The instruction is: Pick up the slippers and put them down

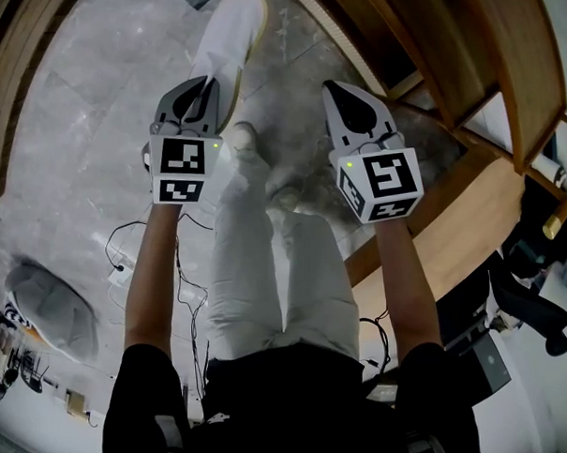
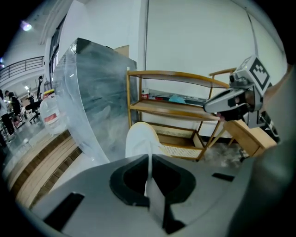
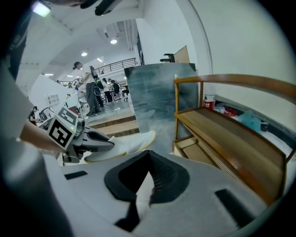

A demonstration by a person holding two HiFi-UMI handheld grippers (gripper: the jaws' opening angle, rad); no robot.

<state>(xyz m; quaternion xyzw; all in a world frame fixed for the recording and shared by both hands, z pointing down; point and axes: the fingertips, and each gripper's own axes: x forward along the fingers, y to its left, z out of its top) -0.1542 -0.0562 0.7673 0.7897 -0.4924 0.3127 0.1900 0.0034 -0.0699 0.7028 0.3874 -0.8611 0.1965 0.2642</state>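
The left tongs (image 1: 205, 86) are clamped on a white slipper (image 1: 228, 34). In the left gripper view their tips (image 2: 149, 157) meet on a thin white edge of the slipper (image 2: 140, 139), and the rest of it rises straight ahead of them. In the head view the slipper stretches away from the tongs toward the top of the picture, held in the air above the grey floor (image 1: 91, 117) and touching nothing else. From the right gripper view it juts out roughly level from the left tongs (image 3: 107, 144), and a yellowish rim shows along its lower edge (image 3: 132, 141).

The right tongs (image 1: 342, 94) are pressed together with no slipper in them. In their own view the tips (image 3: 149, 155) close on each other, and only a pale gap shows lower down. They are level with the left tongs and well apart from the slipper, with the person's legs (image 1: 267, 268) below and between the two. A wooden shelf (image 1: 463, 44) stands just to the right of the right tongs, and it appears beyond the slipper in the left gripper view (image 2: 175, 109).
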